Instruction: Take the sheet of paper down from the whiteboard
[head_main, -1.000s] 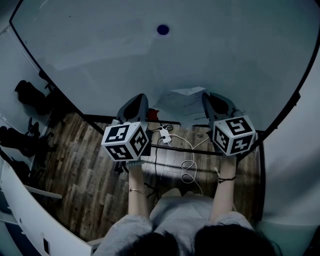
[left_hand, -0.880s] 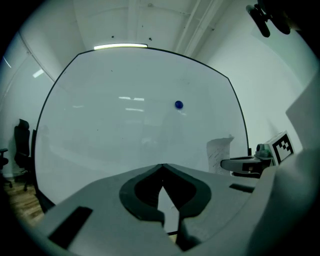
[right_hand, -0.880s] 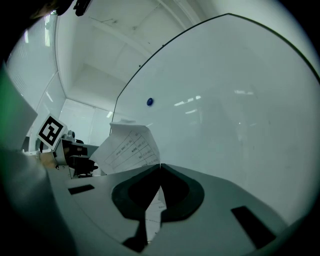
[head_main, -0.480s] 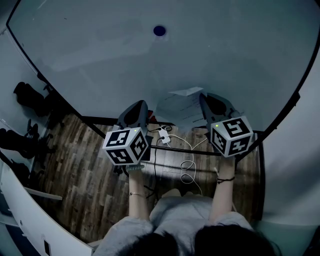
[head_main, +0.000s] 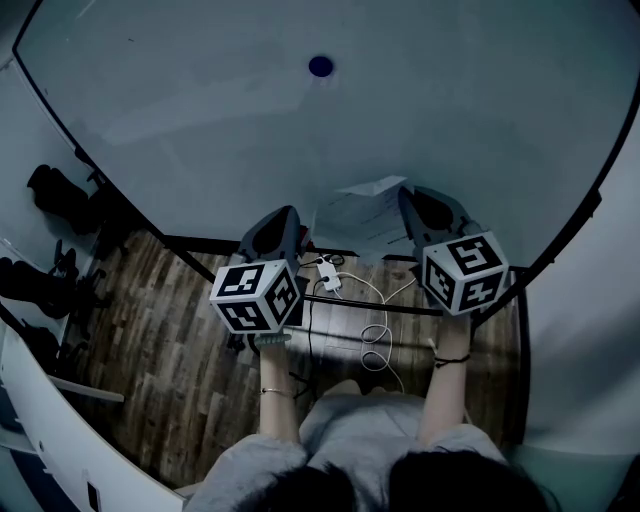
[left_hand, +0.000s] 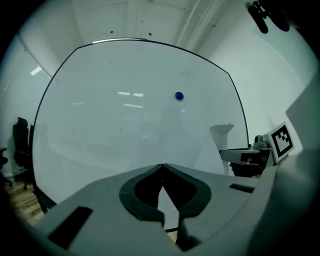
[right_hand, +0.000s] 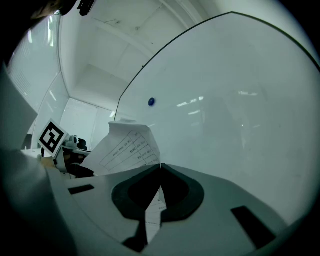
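The sheet of paper (head_main: 358, 214), white with a printed table, hangs loose and curled in front of the whiteboard (head_main: 300, 130). My right gripper (head_main: 407, 194) is shut on the sheet's right edge; in the right gripper view the paper (right_hand: 127, 147) runs between the closed jaws of that gripper (right_hand: 160, 165). A blue magnet (head_main: 320, 66) stays on the board above, apart from the sheet. My left gripper (head_main: 290, 213) is shut with nothing in it, just left of the paper; its closed tips (left_hand: 161, 165) point at bare board, with the paper (left_hand: 221, 137) off to the right.
Under the board's lower frame (head_main: 350, 298), white cables and a power strip (head_main: 330, 273) lie on the wooden floor (head_main: 170, 340). Black office chairs (head_main: 60, 195) stand at the left. A white wall (head_main: 590, 330) closes in on the right.
My left gripper has drifted slightly right and back from the board. The right gripper and the paper in it have stayed almost in place.
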